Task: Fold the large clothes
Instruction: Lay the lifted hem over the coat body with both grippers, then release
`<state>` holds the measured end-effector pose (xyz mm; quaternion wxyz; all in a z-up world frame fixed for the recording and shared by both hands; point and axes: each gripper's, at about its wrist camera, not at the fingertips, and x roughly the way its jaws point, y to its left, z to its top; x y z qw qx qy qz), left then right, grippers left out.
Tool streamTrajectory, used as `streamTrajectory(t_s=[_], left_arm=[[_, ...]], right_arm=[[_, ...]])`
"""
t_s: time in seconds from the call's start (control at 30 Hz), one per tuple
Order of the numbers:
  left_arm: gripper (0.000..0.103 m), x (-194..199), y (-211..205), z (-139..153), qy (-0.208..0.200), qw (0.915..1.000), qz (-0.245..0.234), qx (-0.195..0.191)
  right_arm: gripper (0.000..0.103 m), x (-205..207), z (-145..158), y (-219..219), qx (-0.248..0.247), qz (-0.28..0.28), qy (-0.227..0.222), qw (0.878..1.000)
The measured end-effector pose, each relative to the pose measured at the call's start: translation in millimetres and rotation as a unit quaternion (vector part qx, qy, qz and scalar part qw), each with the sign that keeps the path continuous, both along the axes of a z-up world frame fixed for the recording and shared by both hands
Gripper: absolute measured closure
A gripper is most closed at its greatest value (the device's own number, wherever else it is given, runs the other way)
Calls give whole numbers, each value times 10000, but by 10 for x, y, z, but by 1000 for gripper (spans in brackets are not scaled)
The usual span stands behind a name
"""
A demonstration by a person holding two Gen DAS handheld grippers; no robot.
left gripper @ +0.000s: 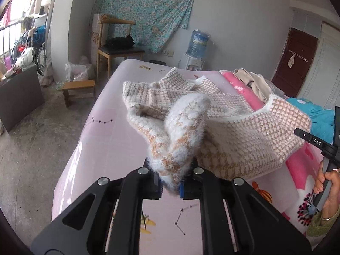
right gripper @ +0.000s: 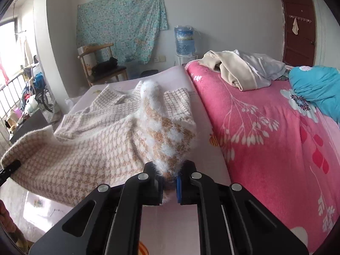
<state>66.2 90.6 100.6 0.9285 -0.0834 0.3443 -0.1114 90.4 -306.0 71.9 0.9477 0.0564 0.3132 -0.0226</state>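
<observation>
Nearest the lens: black jaws of left gripper (left gripper: 171, 186), clamped together on a fuzzy corner of the sweater (left gripper: 244, 131). Same arrangement on right gripper (right gripper: 170, 188), closed on the opposite near corner, with white fluff bulging out between the blue pads. Each grip taken at a corner, apparently so that the near hem spans taut between the two tools and travels as one straight edge.

Location of garment: held off the pink mat (left gripper: 102, 140) along the near edge, sagging between the two corners; far portion, with collar and bunched sleeve, resting on the mat toward the far edge of the bed. Mat laid on the left half of the bed, bordering the pink floral blanket (right gripper: 265, 127), presumably to give a flat, clean folding surface.

Judged step: raising the near hem for carrying over toward the collar. Fold not yet made.

Count:
- Grippers: two, both clamped on knit.
- Sweaters in work: one.
- Hands visible: one, at the right edge of the left wrist view, wrapped round a handle (left gripper: 325, 180).
- Other clothes: one beige and grey heap (right gripper: 240, 72) at the far edge of the blanket, number of pieces not determinable.
- Turquoise bundle (right gripper: 316, 89): one, at the far right corner.
- Chairs (left gripper: 119, 42): one, beyond the bed.
- Water bottles (right gripper: 184, 40): one.
</observation>
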Motion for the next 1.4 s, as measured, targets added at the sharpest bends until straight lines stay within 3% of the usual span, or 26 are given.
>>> streamTrajectory(t_s=[0.13,0.17,0.2,0.23,0.3,0.37,0.4,0.43,0.47,0.57,0.7,0.77,0.83,0.93,1.0,1.03,1.1,1.17,1.27,1.33,1.37,1.4], left_arm=[[87,-201,359,-214,718,9947,95,-726],[80,-202,486,-355,966,9899,184,-1022],[76,-182,632,-532,1260,9823,340,-1346],[70,-174,796,-720,1577,9709,603,-1697],[69,-223,1131,-1064,2072,9403,1194,-2423],[67,-392,1464,-1228,2009,9084,1614,-3293],[66,-464,1581,-1220,1872,9016,1806,-3456],[65,-520,1672,-1176,1711,9020,1957,-3446],[64,-546,1723,-1095,1537,9085,2073,-3288],[61,-457,1584,-816,1125,9394,1931,-2599],[57,-81,912,-546,916,9774,904,-1676],[51,43,573,-519,898,9864,293,-1344],[44,166,382,-626,1005,9856,-176,-1350],[45,338,466,-935,1486,9755,47,-1620],[49,349,585,-1012,1538,9699,156,-1879],[49,338,590,-974,1474,9716,181,-1840],[41,327,487,-874,1315,9801,138,-1483],[35,305,309,-759,1166,9837,-177,-1357],[35,350,-61,-732,1187,9842,-691,-1115],[37,407,-295,-855,1432,9868,-612,-454],[46,432,-372,-937,1547,9867,-491,-114],[48,439,-424,-986,1580,9867,-368,95]], right_arm=[[90,-335,-216,-102,670,374,527,9957],[87,-351,-339,-149,881,470,780,9919],[75,-353,-492,-201,1068,544,1067,9870],[61,-335,-663,-264,1190,537,1449,9808],[57,-338,-912,-433,1271,210,2047,9703],[56,-397,-949,-651,1561,2,2144,9642],[54,-432,-905,-736,1733,-18,2057,9631],[50,-467,-818,-808,1784,-91,1911,9652],[48,-492,-726,-842,1719,-135,1744,9695],[46,-419,-458,-735,1476,80,1264,9809],[42,36,-426,-287,1652,1028,1275,9726],[37,229,-518,-63,1709,1451,1385,9647],[34,397,-694,36,1925,1844,1570,9510],[34,586,-928,-78,2068,1589,1850,9475],[35,626,-997,-235,2073,1253,1944,9505],[35,623,-981,-276,2195,1262,1927,9480],[35,582,-882,-247,1986,1194,1808,9558],[35,548,-799,-128,1659,1285,1711,9627],[35,575,-785,186,1488,1818,1771,9557],[35,632,-854,387,1087,1912,1885,9571],[35,659,-906,446,890,1829,1971,9590],[35,697,-966,493,802,1747,2082,9590]])
